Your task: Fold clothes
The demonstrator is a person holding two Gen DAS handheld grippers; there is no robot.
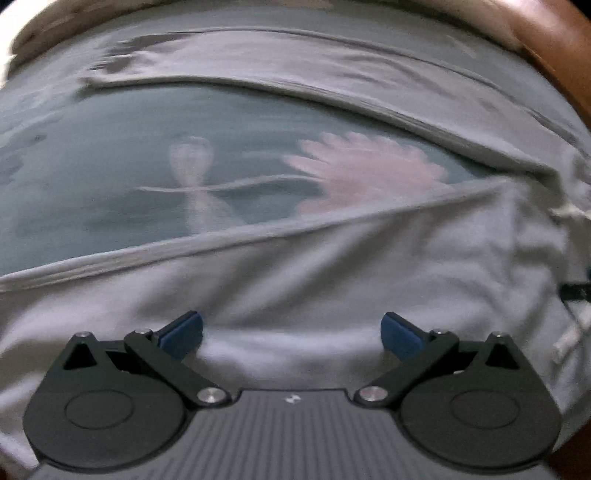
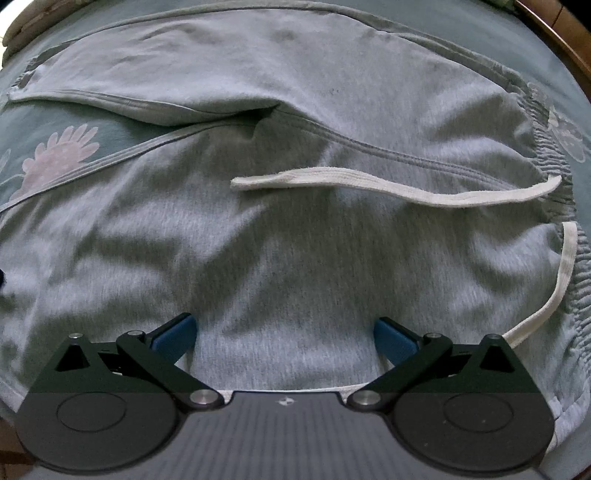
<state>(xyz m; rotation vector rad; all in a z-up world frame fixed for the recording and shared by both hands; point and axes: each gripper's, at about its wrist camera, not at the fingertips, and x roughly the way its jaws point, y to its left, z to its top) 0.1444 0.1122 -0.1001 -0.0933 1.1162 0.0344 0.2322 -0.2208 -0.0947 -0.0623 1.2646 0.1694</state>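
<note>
Grey drawstring shorts [image 2: 295, 229] lie spread flat on a teal flowered bedsheet [image 2: 55, 147]. The two legs part toward the left, the elastic waistband [image 2: 554, 162] is at the right. A white drawstring [image 2: 388, 182] lies across the front, its other end [image 2: 561, 273] hangs by the waistband. My right gripper [image 2: 286, 334] is open, just above the near leg, holding nothing. In the left wrist view the shorts [image 1: 295, 280] fill the lower half, with the sheet [image 1: 147, 166] between the legs. My left gripper [image 1: 291, 332] is open over the near leg's fabric, empty.
A brown wooden bed frame [image 1: 561, 48] curves along the top right in the left wrist view and shows in the right wrist view [image 2: 557, 26]. The sheet carries a pink flower print [image 1: 369, 173]. A pale pillow or blanket edge [image 1: 74, 26] lies at the far side.
</note>
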